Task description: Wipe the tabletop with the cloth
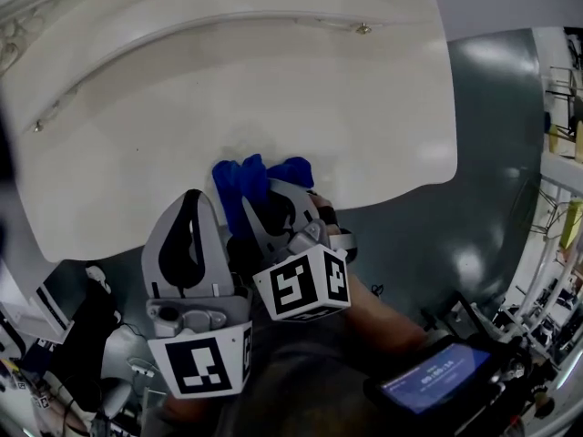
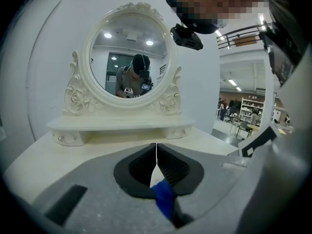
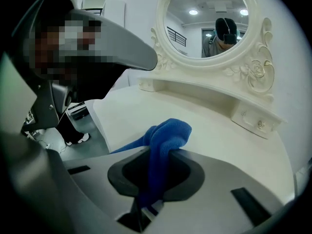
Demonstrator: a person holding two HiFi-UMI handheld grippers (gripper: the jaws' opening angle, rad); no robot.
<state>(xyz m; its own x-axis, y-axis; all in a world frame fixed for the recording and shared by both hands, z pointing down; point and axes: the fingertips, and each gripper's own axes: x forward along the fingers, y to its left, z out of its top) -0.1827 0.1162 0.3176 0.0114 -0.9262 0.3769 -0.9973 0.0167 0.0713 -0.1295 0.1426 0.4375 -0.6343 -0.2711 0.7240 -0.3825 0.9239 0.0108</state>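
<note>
Right gripper (image 3: 158, 150) jaws pinching the blue cloth (image 3: 168, 130), which is bunched at the near edge of the white counter (image 1: 273, 80); left gripper (image 2: 156, 147) jaws pressed together at the tips, a fold of cloth caught low between them, facing the mirror (image 2: 129, 57).

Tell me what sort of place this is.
Probably a furniture showroom or test hall: a white dressing table with an ornate oval mirror, and shelves and chairs in an open hall behind.

Blue cloth (image 1: 260, 173), bunched, pinched in right claw (image 3: 158, 152), on white tabletop (image 1: 273, 89) nr front edge
</note>
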